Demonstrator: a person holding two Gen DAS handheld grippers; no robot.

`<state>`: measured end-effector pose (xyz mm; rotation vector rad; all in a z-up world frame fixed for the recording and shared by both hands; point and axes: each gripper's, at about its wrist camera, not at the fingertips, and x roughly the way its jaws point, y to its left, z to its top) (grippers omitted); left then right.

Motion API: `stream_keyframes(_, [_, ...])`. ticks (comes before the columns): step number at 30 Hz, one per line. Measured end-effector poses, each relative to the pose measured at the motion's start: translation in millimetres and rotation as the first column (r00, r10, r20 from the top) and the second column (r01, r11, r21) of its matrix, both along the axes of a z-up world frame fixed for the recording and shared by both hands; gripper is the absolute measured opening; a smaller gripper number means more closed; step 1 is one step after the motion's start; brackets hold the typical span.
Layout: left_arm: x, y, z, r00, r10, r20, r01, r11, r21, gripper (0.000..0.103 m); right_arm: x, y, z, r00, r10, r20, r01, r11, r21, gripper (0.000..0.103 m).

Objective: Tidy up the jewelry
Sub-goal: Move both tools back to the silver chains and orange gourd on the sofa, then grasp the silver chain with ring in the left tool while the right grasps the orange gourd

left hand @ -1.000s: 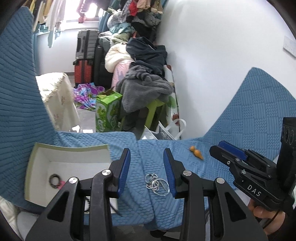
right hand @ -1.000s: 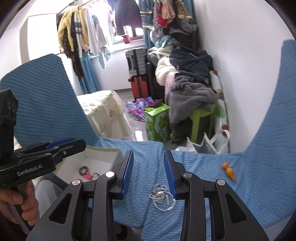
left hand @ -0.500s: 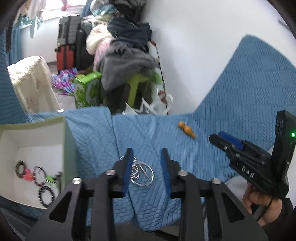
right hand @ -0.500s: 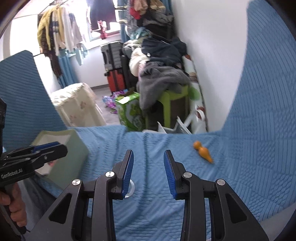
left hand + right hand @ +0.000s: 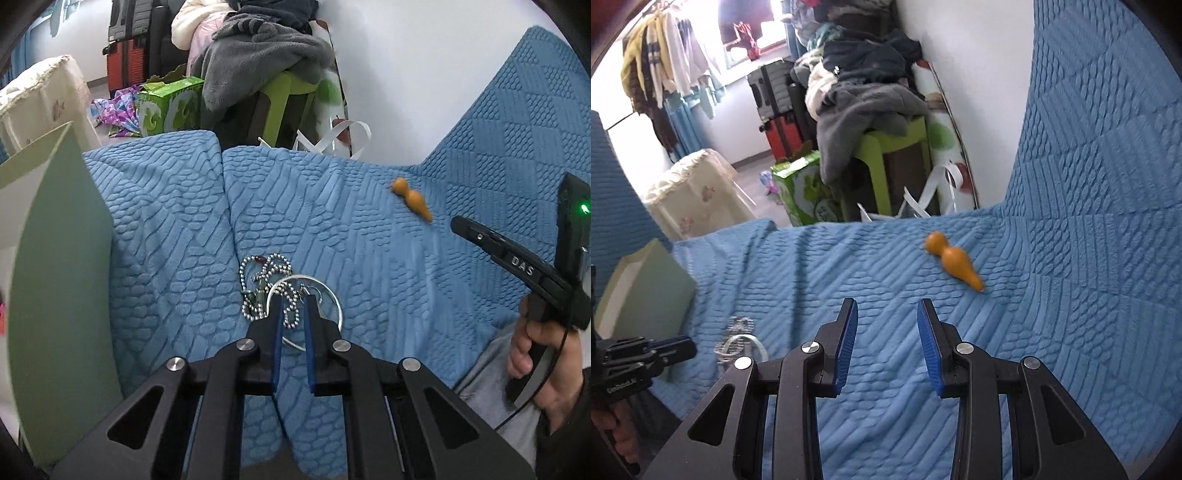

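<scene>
A silver ball chain (image 5: 266, 273) tangled with a thin metal ring (image 5: 328, 295) lies on the blue quilted cover (image 5: 369, 258). My left gripper (image 5: 293, 302) points down at this pile. Its jaws are closing, with a strand of the chain and part of the ring between the blue pads, and a small gap still shows beside the strand. The same pile (image 5: 737, 339) shows blurred in the right wrist view, just ahead of the left gripper (image 5: 665, 350). My right gripper (image 5: 886, 306) hangs open above bare cover with nothing between its fingers. An orange gourd-shaped charm (image 5: 955, 264) lies ahead of it to the right.
A pale green box (image 5: 55, 258) stands at the left edge of the cover, its outer wall facing me. Beyond the cover's far edge are a green stool (image 5: 886, 162) piled with grey clothes, a green carton (image 5: 170, 107) and suitcases. A hand (image 5: 535, 350) holds the right gripper.
Both grippers have sunk toward the cover. The left one came down over the chain and ring while its jaws narrowed around them. The box's inside slid out of view.
</scene>
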<state>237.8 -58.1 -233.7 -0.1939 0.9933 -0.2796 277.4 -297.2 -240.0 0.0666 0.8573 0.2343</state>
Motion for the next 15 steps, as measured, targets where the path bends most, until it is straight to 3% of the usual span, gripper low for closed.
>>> stream_keyframes(9, [15.8, -12.1, -27.3, 0.998, -0.022, -0.062, 0.028, 0.996, 0.086, 0.010, 39.3, -7.7, -26.8, 0.998, 0.006, -0.063, -0.010, 0.998, -0.061, 0.031])
stream_keyframes(15, [13.0, -11.3, -31.0, 0.998, -0.013, -0.056, 0.020, 0.991, 0.133, 0.010, 56.5, -11.4, -37.3, 0.996, -0.003, -0.091, -0.004, 0.997, -0.077, 0.031])
